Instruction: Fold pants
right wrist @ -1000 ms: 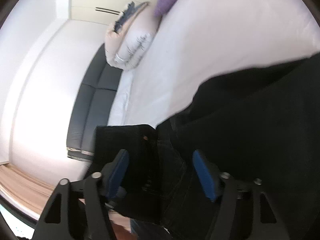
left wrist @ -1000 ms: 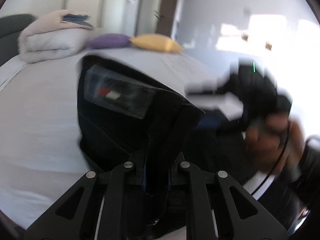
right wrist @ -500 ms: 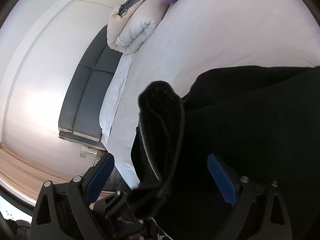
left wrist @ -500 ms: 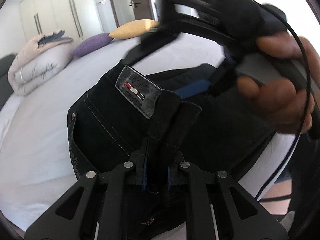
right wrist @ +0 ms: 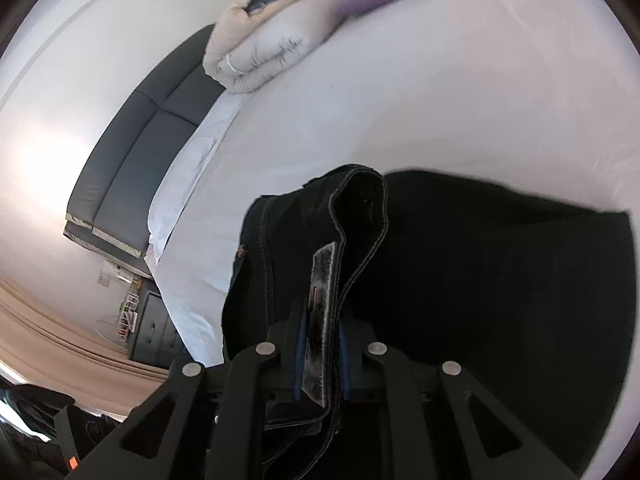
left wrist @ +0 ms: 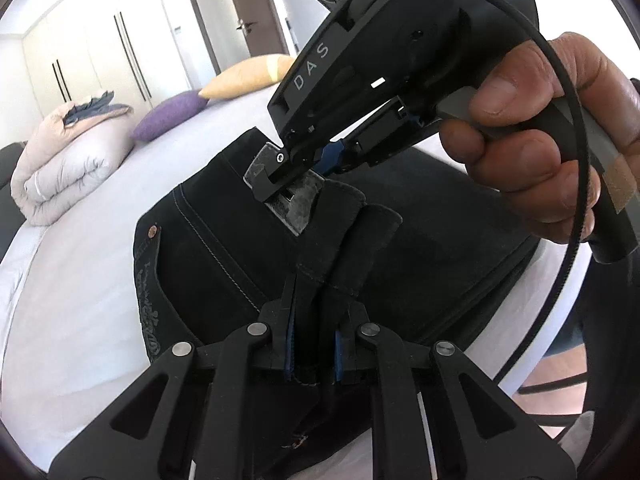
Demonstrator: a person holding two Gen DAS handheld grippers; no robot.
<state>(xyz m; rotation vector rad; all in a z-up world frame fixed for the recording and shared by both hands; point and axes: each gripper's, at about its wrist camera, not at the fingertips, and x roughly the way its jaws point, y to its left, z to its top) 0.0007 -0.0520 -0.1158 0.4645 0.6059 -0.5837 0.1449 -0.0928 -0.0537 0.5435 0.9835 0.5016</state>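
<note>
Black pants [left wrist: 224, 240] lie on the white bed [left wrist: 60, 320], waist end lifted toward me. My left gripper [left wrist: 314, 336] is shut on a bunched fold of the waistband. A hand [left wrist: 540, 152] holds my right gripper [left wrist: 308, 168] just above it, over the grey leather patch [left wrist: 296, 204]. In the right wrist view the right gripper [right wrist: 322, 344] has its jaws closing, and the pads press on the waistband and patch [right wrist: 320, 312] between them. The rest of the pants [right wrist: 500, 280] spreads to the right on the sheet.
A folded duvet [left wrist: 68, 168], a purple pillow [left wrist: 172, 114] and a yellow pillow [left wrist: 248, 76] sit at the far end of the bed. A grey sofa [right wrist: 132, 168] stands along the bed's left side. Wardrobe doors [left wrist: 120, 52] line the back wall.
The right gripper's jaws, wide open before, have closed onto the waistband at the patch. The left gripper brought the held waistband up close to the right gripper and rolled.
</note>
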